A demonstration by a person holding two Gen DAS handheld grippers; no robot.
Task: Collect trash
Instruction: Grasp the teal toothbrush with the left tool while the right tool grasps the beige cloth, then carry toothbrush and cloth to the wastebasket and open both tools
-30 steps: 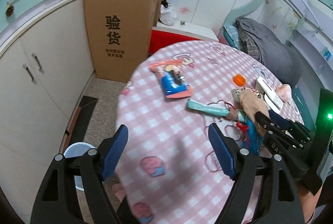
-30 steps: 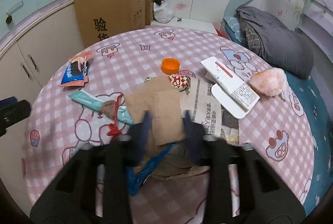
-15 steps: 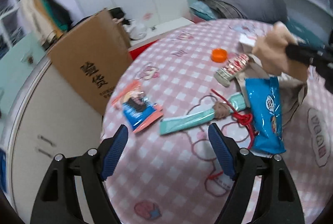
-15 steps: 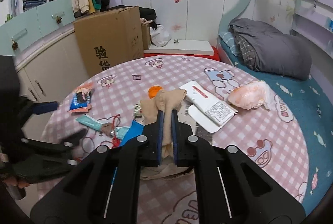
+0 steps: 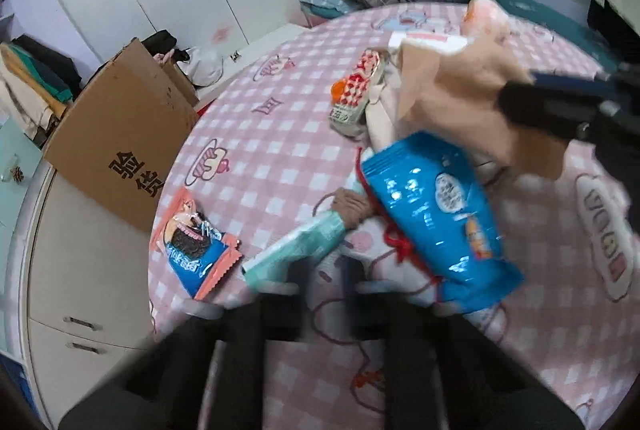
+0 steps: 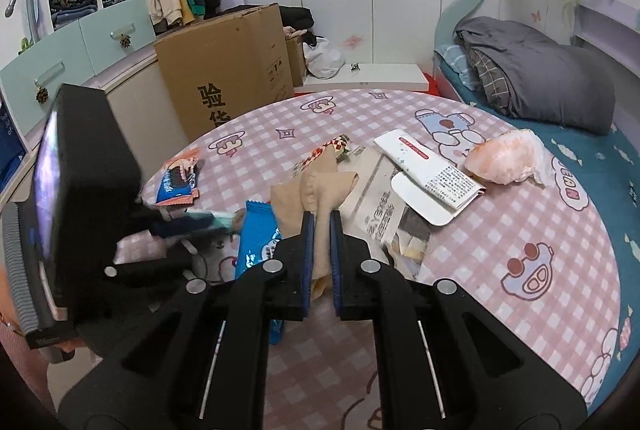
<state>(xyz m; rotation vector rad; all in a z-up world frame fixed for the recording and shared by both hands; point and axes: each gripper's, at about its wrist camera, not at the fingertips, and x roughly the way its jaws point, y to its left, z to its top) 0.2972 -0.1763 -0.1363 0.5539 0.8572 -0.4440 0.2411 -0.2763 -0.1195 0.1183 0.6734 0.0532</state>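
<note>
Litter lies scattered over a round table [image 6: 500, 310] under a pink checked cloth. The right gripper [image 6: 320, 218] has its two blue-padded fingers pressed on a limp beige scrap [image 6: 320, 186], lifted a little above the cloth near the table's middle. Just left of it lies a blue snack bag [image 5: 436, 214], with a teal wrapper [image 5: 296, 250] and red string [image 5: 400, 242] beside it. The left gripper [image 5: 324, 270] hangs low over the teal wrapper, badly blurred, so whether its fingers are spread cannot be told. An orange-and-blue cookie packet [image 5: 196, 250] sits close to the table's left edge, beside a cardboard box [image 6: 228, 78] standing against the cabinets. A white carton [image 6: 428, 170], newspaper [image 6: 380, 202] and a crumpled pink bag [image 6: 504, 158] fill the far right; the near right stretch of cloth is bare.
</note>
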